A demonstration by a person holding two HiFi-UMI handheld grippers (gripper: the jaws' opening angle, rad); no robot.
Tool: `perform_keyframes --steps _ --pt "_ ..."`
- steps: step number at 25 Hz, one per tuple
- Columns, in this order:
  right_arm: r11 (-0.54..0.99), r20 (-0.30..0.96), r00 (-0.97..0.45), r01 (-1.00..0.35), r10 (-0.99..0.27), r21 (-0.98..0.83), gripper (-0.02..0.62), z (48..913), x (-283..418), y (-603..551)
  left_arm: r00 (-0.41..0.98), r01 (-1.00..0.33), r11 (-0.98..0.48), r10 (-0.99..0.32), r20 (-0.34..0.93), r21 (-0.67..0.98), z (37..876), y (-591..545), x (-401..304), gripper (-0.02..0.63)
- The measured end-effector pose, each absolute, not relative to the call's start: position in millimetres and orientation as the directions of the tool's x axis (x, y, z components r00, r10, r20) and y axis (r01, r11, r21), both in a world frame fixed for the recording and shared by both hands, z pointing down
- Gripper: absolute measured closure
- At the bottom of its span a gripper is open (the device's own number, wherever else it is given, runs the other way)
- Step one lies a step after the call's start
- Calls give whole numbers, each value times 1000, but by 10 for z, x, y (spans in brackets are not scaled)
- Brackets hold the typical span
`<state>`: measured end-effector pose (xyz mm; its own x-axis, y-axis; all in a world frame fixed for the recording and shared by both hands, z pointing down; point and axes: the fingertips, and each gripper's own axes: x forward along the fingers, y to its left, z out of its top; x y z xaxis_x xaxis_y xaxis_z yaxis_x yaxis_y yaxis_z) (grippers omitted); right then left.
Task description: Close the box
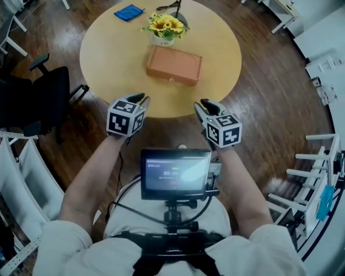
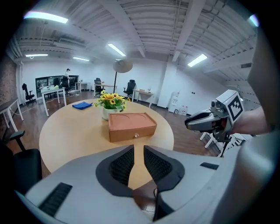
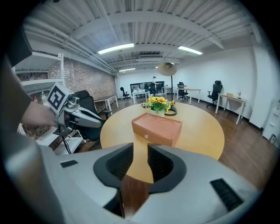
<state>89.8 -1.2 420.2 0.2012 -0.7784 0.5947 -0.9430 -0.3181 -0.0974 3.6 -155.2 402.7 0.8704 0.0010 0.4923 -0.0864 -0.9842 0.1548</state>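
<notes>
Terracotta-coloured rectangular box (image 1: 173, 64): smooth matte surface, lid flat down, two shallow curved impressions on top, small round knob on the front face. Contents cannot be seen. It sits near the middle of the round pale-wood bench (image 1: 113, 59). Just behind it stands a white pot of yellow sunflowers (image 1: 166, 28). A folded blue cloth (image 1: 129, 12) lies near the far edge.

Left gripper (image 1: 143, 98): ribbed black pads (image 2: 120, 164) slightly apart, nothing between. Right gripper (image 1: 205, 104): jaws apart, nothing between. Both are held at the near bench edge, well apart from the box.
</notes>
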Motion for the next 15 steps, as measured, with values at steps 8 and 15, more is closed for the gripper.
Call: perform_keyframes --steps 8,15 --pt "-331 563 189 -930 -805 -161 463 4094 462 403 865 -99 -981 -2 501 166 3970 -1216 -309 537" --pt "-305 546 152 -931 -824 -202 437 4033 168 868 848 -158 -971 -40 528 180 3955 -935 -583 537"
